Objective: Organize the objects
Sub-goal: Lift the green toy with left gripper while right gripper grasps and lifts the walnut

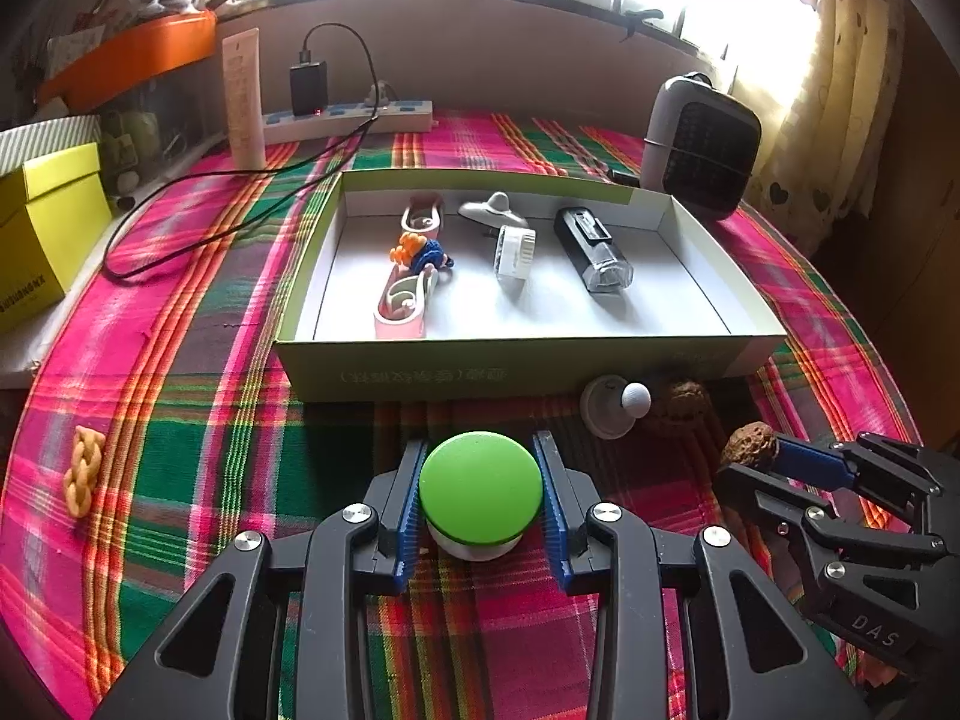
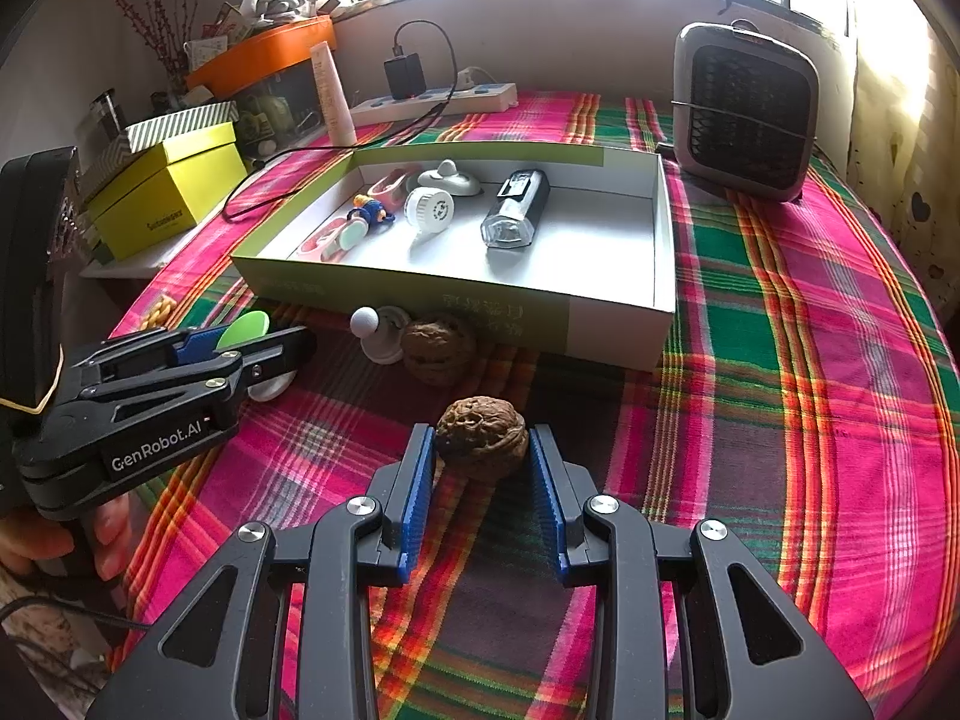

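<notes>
My left gripper (image 1: 480, 495) is shut on a green-topped white round knob (image 1: 480, 483), just above the plaid cloth; it also shows in the right wrist view (image 2: 243, 330). My right gripper (image 2: 482, 462) is shut on a brown walnut (image 2: 482, 444), seen too in the left wrist view (image 1: 749, 443). A second walnut (image 2: 438, 345) and a white suction hook (image 2: 378, 333) lie against the front wall of the open box (image 1: 522, 369). The box holds pink clips (image 1: 405, 300), a knitted figure (image 1: 420, 252), a white cap (image 1: 513, 252) and a black device (image 1: 591, 249).
A braided yellow piece (image 1: 83, 471) lies on the cloth at left. A small heater (image 2: 744, 120) stands behind the box at right. A power strip (image 1: 348, 117) with charger and cable, a tube (image 1: 243, 99) and a yellow box (image 1: 42, 228) stand at the back left.
</notes>
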### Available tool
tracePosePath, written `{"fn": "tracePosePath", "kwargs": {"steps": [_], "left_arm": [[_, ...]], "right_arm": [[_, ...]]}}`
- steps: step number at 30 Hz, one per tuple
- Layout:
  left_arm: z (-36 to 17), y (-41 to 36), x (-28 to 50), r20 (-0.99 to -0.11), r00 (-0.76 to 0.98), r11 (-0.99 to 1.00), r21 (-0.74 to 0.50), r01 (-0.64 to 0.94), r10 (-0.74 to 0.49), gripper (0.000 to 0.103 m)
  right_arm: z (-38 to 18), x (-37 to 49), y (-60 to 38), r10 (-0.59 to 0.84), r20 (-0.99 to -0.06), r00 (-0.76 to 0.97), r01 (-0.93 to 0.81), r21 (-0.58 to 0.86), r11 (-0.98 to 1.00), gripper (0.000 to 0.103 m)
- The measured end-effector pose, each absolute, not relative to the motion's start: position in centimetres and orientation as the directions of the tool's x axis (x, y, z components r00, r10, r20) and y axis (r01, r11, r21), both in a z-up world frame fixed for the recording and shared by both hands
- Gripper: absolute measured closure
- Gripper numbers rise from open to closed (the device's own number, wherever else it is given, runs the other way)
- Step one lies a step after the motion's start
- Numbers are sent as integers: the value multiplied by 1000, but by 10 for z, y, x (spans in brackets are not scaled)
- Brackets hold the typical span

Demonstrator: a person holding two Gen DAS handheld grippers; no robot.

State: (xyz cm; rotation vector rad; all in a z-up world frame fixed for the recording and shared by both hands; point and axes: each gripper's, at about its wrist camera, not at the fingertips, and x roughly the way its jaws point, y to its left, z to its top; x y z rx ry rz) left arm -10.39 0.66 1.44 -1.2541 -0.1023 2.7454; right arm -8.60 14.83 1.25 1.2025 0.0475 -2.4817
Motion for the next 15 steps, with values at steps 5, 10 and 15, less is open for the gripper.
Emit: {"fn": "tracePosePath", "kwargs": {"steps": [5, 10, 15], "left_arm": [[19, 7, -100, -739, -659, -990, -108, -86, 138, 72], [27, 8, -97, -730, -669, -990, -103, -92, 138, 72], [34, 7, -95, -718, -681, -990, -103, -99, 143, 72]], "right_arm": [[15, -84, 147, -323, -758, -566, 351, 132, -927, 70], [20, -83, 145, -323, -753, -574, 355, 127, -926, 70], [26, -83, 144, -324, -744, -584, 360, 121, -925, 70]]}}
